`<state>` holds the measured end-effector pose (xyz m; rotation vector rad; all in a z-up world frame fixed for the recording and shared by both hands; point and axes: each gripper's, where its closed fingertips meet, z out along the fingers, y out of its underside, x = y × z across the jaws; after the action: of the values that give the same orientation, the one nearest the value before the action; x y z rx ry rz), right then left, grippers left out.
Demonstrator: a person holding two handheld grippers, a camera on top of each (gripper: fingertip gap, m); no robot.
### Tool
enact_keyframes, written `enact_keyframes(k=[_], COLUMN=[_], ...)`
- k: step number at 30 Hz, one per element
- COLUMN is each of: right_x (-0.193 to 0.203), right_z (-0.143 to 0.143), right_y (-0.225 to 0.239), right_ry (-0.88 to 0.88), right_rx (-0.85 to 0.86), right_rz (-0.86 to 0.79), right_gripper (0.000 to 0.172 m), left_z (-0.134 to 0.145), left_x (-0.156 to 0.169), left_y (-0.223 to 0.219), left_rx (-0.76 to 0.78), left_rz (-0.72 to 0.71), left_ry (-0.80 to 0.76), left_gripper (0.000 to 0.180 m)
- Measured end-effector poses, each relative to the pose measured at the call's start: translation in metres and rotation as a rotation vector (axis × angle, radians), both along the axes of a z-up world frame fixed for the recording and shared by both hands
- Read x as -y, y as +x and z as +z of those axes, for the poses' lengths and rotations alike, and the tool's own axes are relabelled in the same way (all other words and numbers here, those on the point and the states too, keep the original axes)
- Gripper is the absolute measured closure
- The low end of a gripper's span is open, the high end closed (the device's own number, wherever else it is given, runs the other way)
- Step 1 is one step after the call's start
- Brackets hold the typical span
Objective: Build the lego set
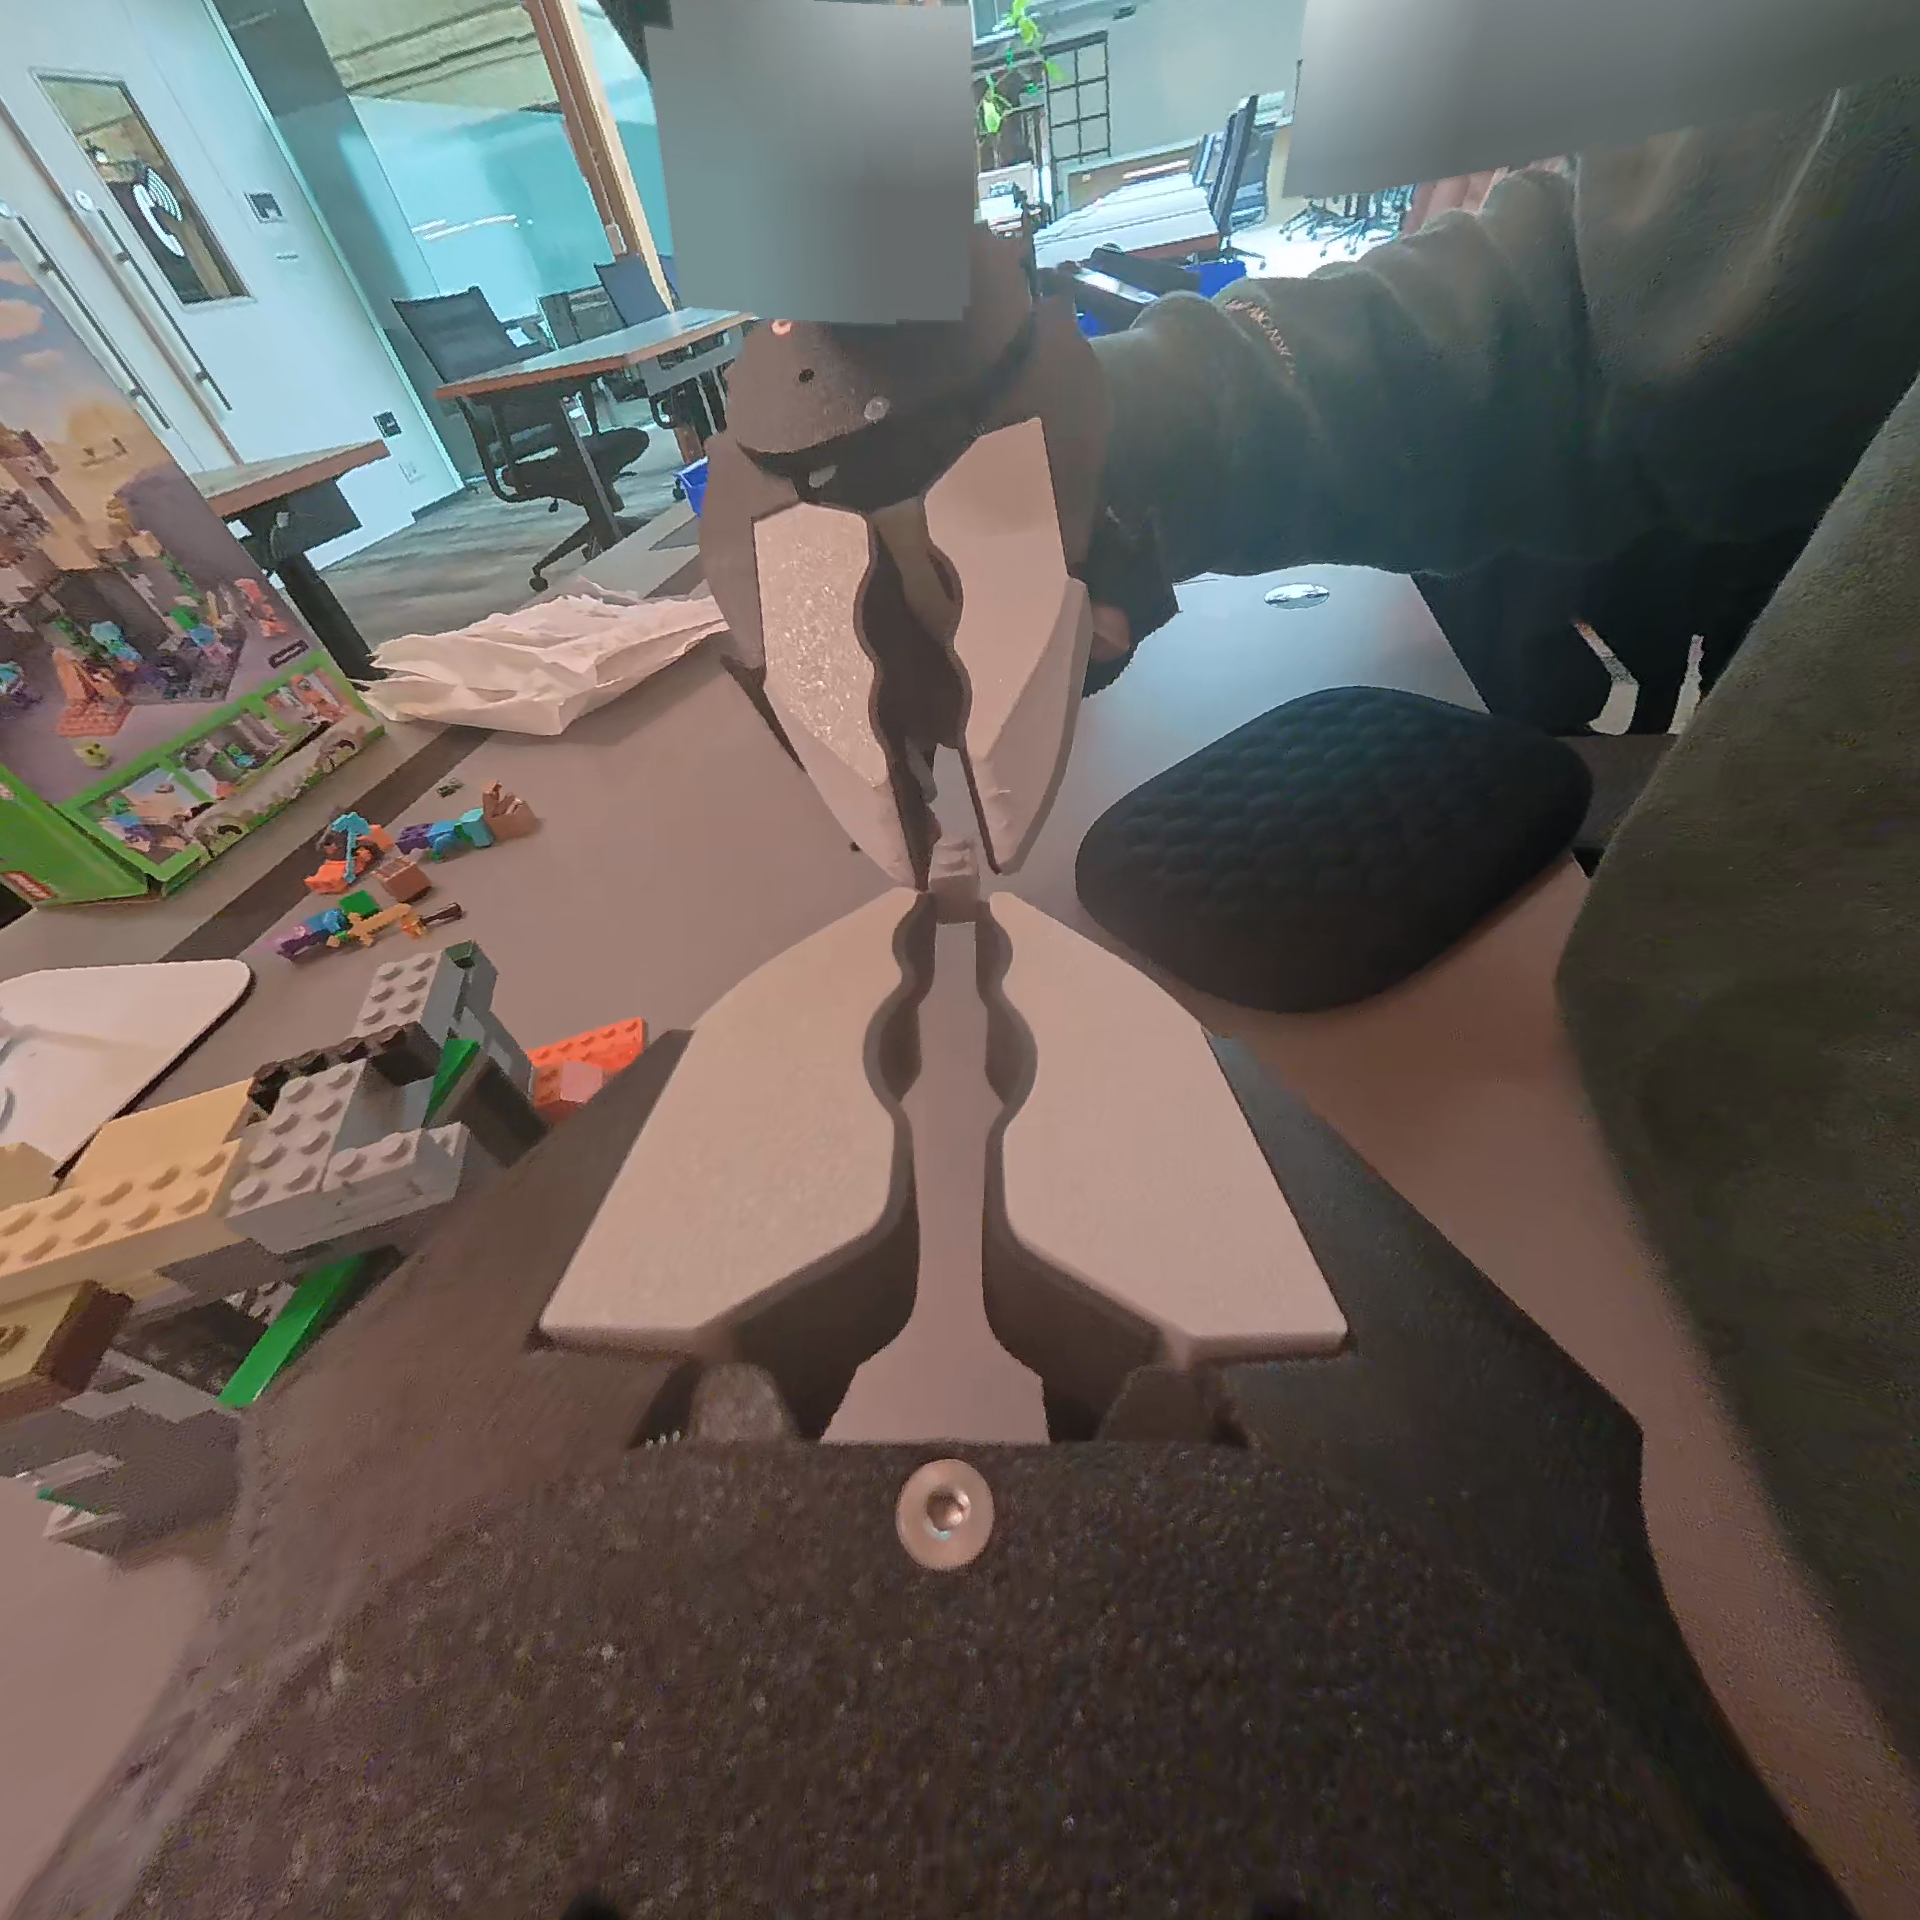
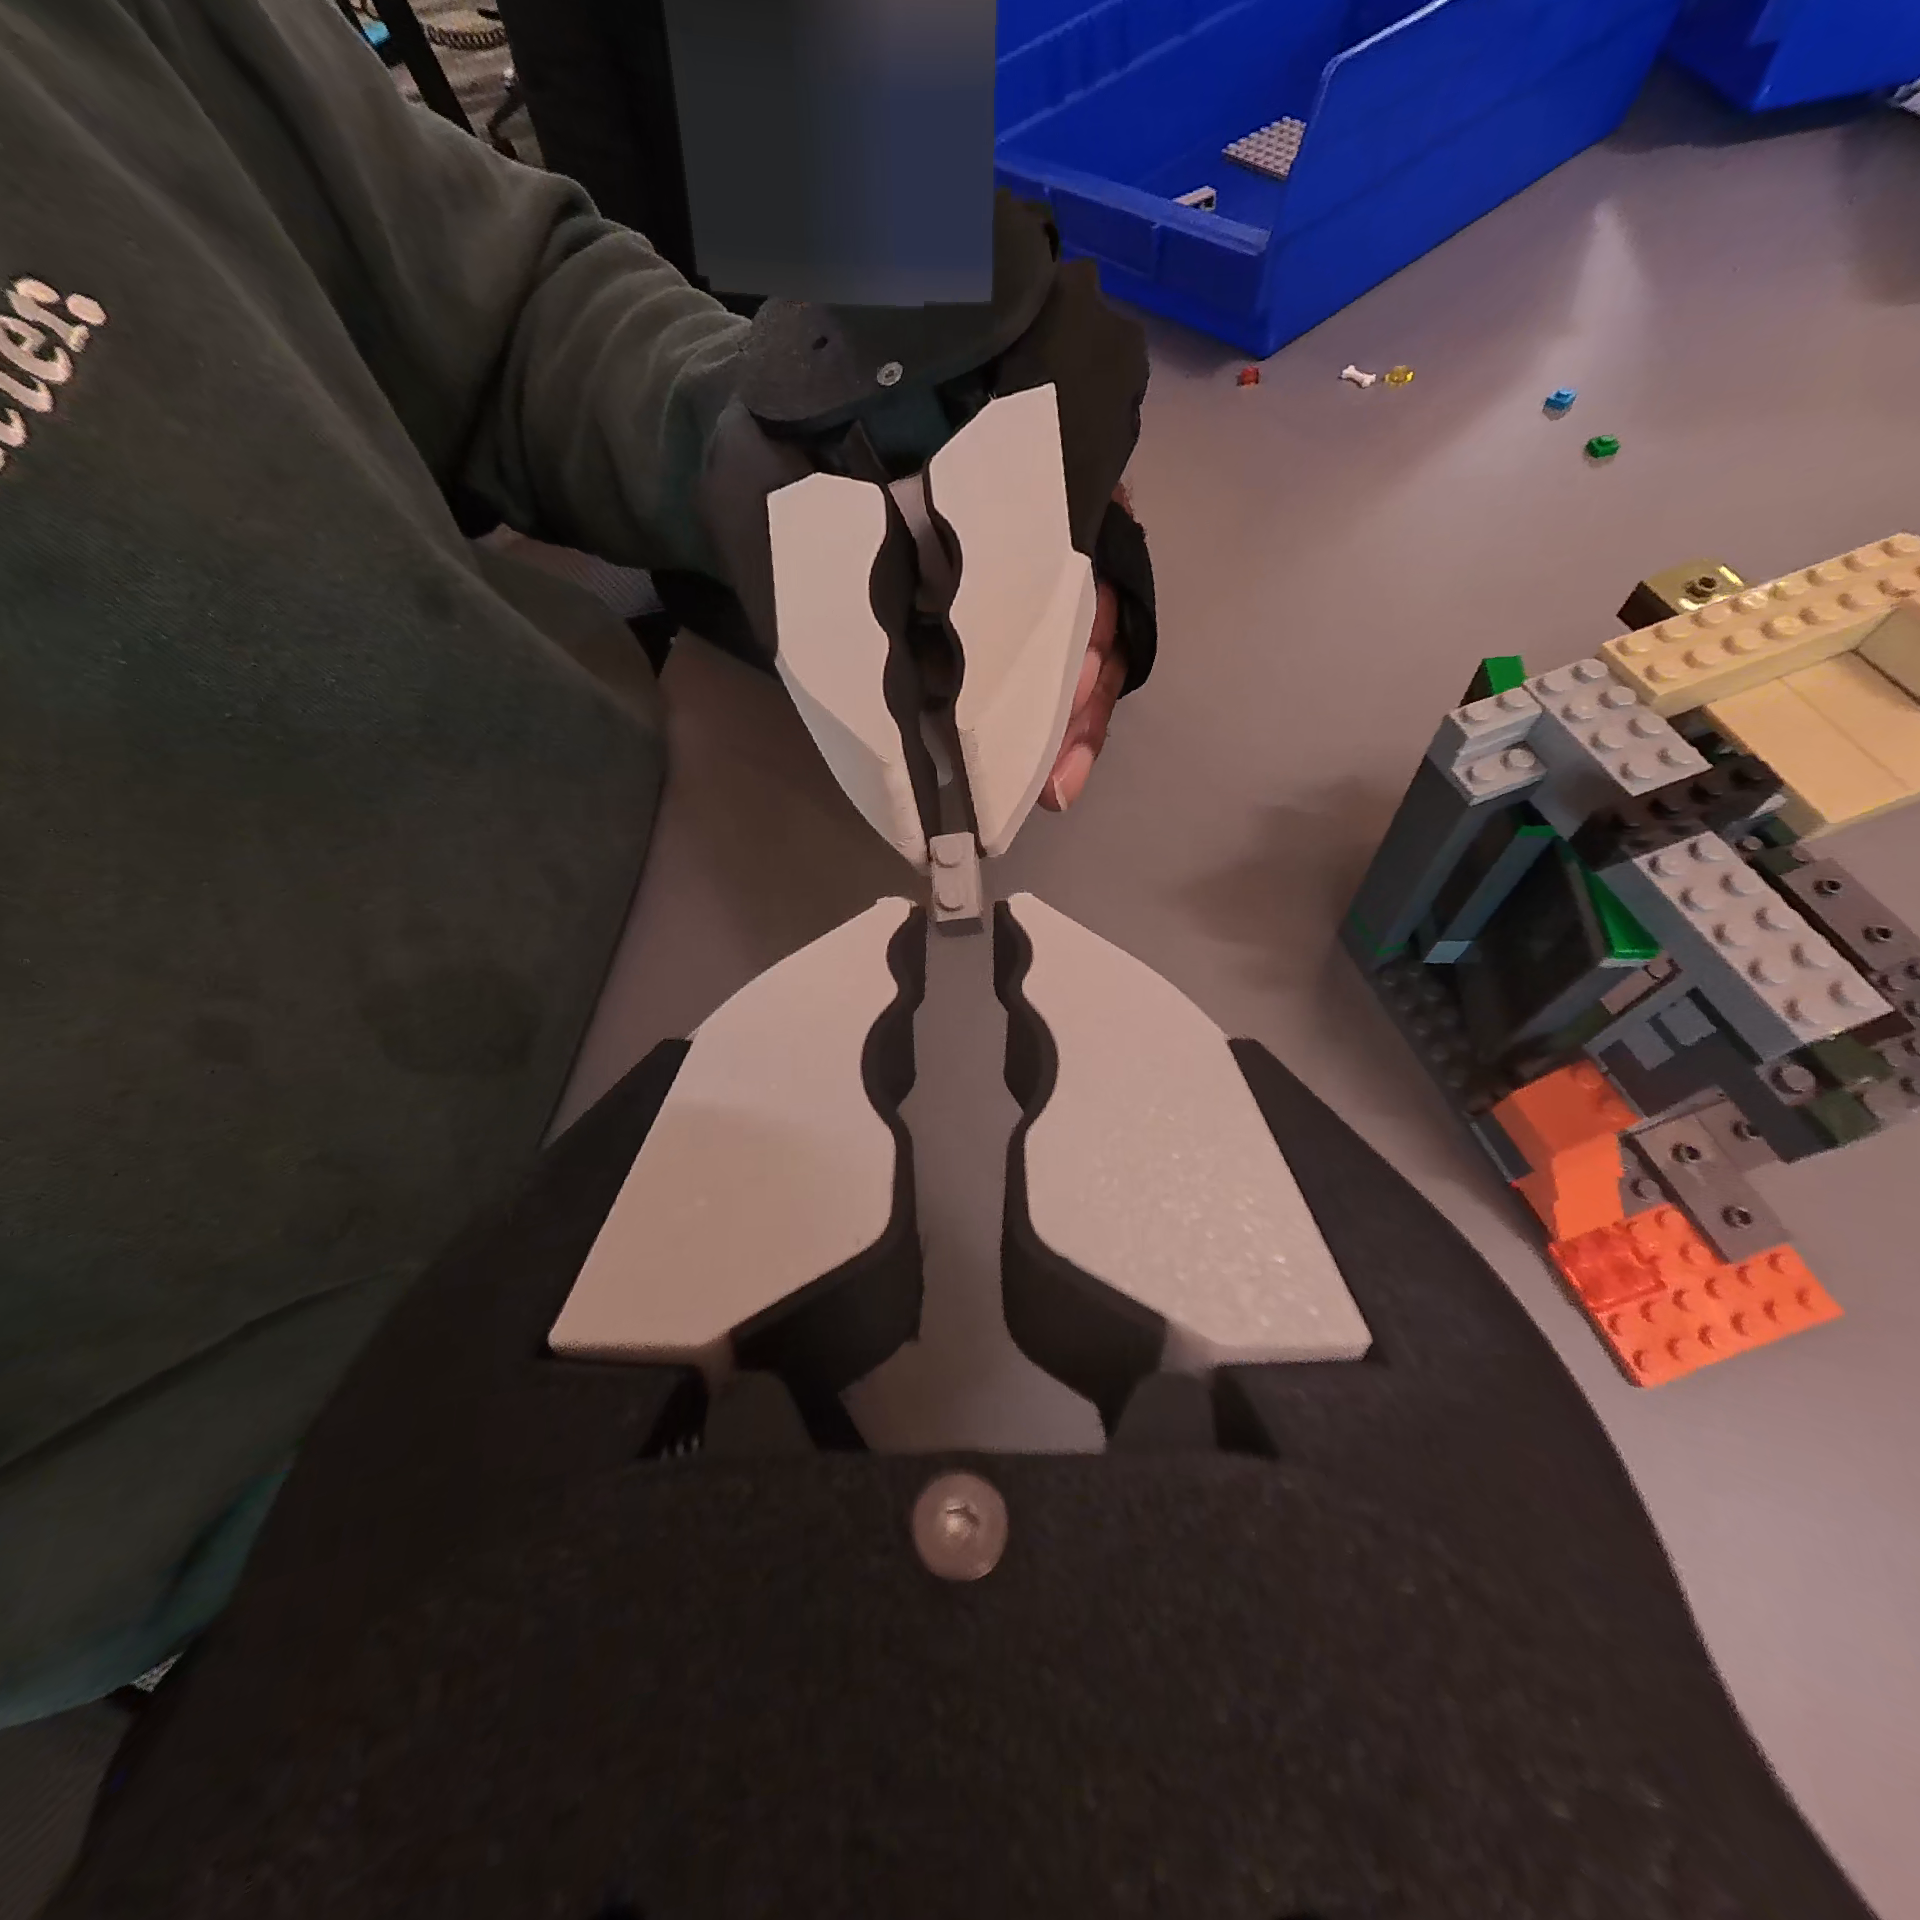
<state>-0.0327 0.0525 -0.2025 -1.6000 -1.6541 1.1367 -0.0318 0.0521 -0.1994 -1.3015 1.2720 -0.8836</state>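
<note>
Pinching one end of a small grey brick (image 2: 953,883) with the left gripper (image 1: 954,906), pads pressing both its sides. Meeting it tip to tip with the right gripper (image 2: 954,916), jaws standing slightly spread around the brick's other end, with a sliver of gap showing beside the right-hand pad, so not clamping. Keeping the brick studs-up between the two sets of fingertips, over the grey table (image 2: 1299,831).

Gripping the left tool with a hand (image 2: 1091,707) in a dark fingerless glove, and wearing a dark green sleeve (image 2: 260,727) that fills the left of the right wrist view.

Lying near the right gripper, on its right side: a grey, tan and black build (image 2: 1621,935), with orange plates (image 2: 1704,1309) at its near corner. Sitting farther back, a blue bin (image 2: 1299,208), and a few loose bits (image 2: 1558,400) in front of it.

Showing in the left wrist view, a black cushion (image 1: 1340,842) just right of the tips, small coloured figures (image 1: 384,862) scattered to the left, a white bag (image 1: 551,655) behind them, and a picture box (image 1: 156,675) standing at the far left.
</note>
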Motion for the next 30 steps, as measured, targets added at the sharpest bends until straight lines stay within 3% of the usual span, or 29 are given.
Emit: enact_keyframes(k=[20,30], right_x=[-0.006,-0.036], right_z=[-0.005,0.005], right_y=[-0.003,0.001], right_ry=[0.160,0.216], right_rx=[0.116,0.153], right_rz=[0.001,-0.029], right_gripper=[0.165,0.165], left_z=[-0.010,-0.002], left_x=[-0.005,-0.026], left_y=[-0.001,-0.016], left_rx=[-0.034,0.008], left_rz=[0.025,0.140], left_ry=[0.008,-0.003], left_gripper=[0.173,0.169])
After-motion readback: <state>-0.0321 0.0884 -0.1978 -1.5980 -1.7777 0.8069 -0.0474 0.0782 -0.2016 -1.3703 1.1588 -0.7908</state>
